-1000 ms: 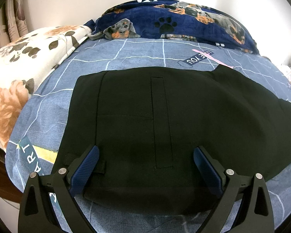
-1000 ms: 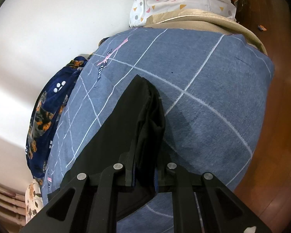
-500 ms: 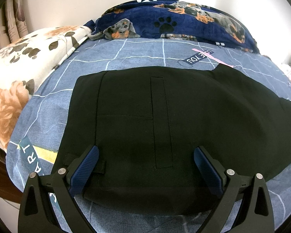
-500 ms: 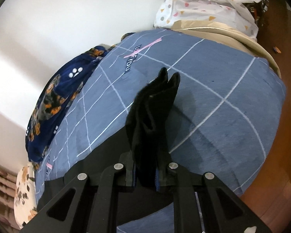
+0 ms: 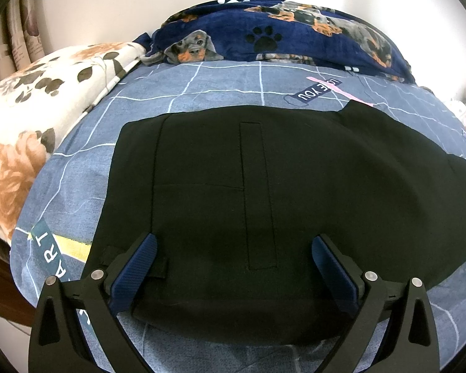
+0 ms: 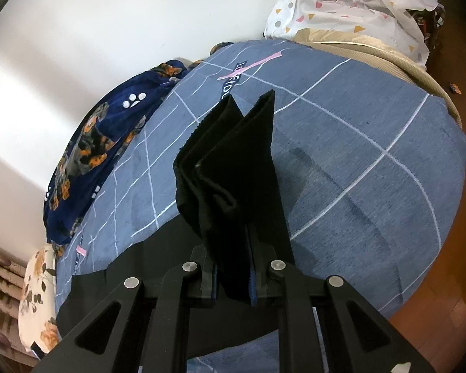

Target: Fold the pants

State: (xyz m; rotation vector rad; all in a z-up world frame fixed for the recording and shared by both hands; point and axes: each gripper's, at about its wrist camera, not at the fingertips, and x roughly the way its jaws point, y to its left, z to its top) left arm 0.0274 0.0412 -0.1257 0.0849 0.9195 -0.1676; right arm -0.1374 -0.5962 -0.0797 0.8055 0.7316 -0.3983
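Right wrist view: right gripper (image 6: 233,275) is clenching the pants (image 6: 233,180) hems, now lifted higher off the bedsheet (image 6: 372,161) toward 12 o'clock, starting the fold. Left gripper (image 5: 233,267) is hovering spread over the waist at 6 o'clock, unmoved.

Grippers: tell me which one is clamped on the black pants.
The right gripper: its jaws pinch a lifted bunch of the black pants. The left gripper is wide open above them.
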